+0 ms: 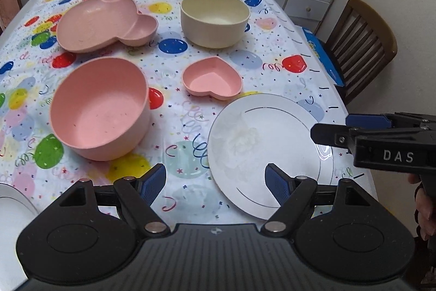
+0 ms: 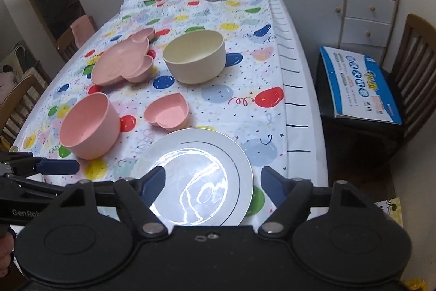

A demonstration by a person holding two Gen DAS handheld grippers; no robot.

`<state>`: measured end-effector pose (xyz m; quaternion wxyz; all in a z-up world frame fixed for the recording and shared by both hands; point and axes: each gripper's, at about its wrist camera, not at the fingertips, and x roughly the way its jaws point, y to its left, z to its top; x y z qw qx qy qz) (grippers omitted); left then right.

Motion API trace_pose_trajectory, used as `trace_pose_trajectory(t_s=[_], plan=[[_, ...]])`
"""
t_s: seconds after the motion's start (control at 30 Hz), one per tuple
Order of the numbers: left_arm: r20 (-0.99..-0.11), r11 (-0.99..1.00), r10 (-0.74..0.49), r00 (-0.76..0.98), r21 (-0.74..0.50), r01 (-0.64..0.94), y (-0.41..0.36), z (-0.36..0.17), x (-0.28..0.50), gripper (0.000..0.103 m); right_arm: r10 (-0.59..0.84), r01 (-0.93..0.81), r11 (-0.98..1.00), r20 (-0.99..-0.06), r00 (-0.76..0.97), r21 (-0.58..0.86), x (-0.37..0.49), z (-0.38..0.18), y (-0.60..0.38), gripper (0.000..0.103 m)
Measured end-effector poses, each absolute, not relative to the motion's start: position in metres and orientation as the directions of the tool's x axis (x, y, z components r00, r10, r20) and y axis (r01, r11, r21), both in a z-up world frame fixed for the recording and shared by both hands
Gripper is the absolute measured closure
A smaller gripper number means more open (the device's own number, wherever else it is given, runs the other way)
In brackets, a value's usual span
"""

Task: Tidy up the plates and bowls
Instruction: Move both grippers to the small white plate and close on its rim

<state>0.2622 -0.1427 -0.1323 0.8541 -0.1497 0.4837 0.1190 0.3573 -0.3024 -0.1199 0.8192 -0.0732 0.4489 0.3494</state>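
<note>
— What writing are you reading?

— "DAS" is showing on my right hand-held gripper (image 1: 327,137) in the left wrist view, and "GenRob", cut off, on my left hand-held gripper (image 2: 73,167) in the right wrist view. The blue box (image 2: 359,83) on the chair is carrying print too small to make out.

— Where are the dishes sitting?

— The white plate (image 1: 261,152) is lying flat on the tabletop (image 1: 174,124), nearest me. Just beyond it the pink heart dish (image 1: 212,78) is pointing its tip toward the plate. The pink bowl (image 1: 100,111) is sitting left of the plate, the cream bowl (image 1: 215,18) and pink mouse-shaped plate (image 1: 106,21) further beyond.

— And your grippers?

— Both are hovering with fingers spread wide, holding nothing.
</note>
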Motion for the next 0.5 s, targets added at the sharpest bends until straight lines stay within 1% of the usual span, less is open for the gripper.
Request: trace_pose_trajectory(t_s=[0.07, 0.2, 0.27, 0.33, 0.4, 0.43, 0.47, 0.5], plan=[[-0.868, 0.923, 0.052, 0.493, -0.147, -0.356, -0.143, -0.140, 0.268, 0.024, 0.504, -0.642, 0.740, -0.796, 0.334, 0.200, 0.366, -0.126, -0.300, 0.032], [-0.880, 0.912, 0.044, 0.474, -0.158, -0.379, -0.141, -0.152, 0.275, 0.024, 0.502, -0.644, 0.733, -0.812, 0.297, 0.218, 0.384, -0.140, -0.297, 0.046], [-0.883, 0.908, 0.042, 0.468, -0.162, -0.387, -0.139, -0.156, 0.277, 0.027, 0.497, -0.642, 0.733, -0.822, 0.280, 0.224, 0.391, -0.145, -0.297, 0.050], [-0.887, 0.902, 0.030, 0.460, -0.175, -0.396, -0.137, -0.159, 0.278, 0.042, 0.491, -0.642, 0.732, -0.830, 0.266, 0.228, 0.397, -0.151, -0.298, 0.054], [-0.886, 0.893, 0.015, 0.463, -0.196, -0.406, -0.135, -0.161, 0.279, 0.049, 0.488, -0.639, 0.732, -0.836, 0.250, 0.236, 0.402, -0.156, -0.299, 0.059], [-0.884, 0.888, 0.008, 0.467, -0.208, -0.409, -0.134, -0.161, 0.279, 0.055, 0.488, -0.636, 0.733, -0.838, 0.243, 0.242, 0.404, -0.158, -0.301, 0.062], [-0.883, 0.884, -0.001, 0.469, -0.220, -0.412, -0.133, -0.162, 0.279, 0.058, 0.489, -0.632, 0.733, -0.840, 0.233, 0.252, 0.406, -0.160, -0.302, 0.064], [-0.882, 0.880, -0.010, 0.470, -0.230, -0.414, -0.132, -0.162, 0.279, 0.064, 0.492, -0.626, 0.733, -0.843, 0.220, 0.265, 0.408, -0.161, -0.303, 0.068]])
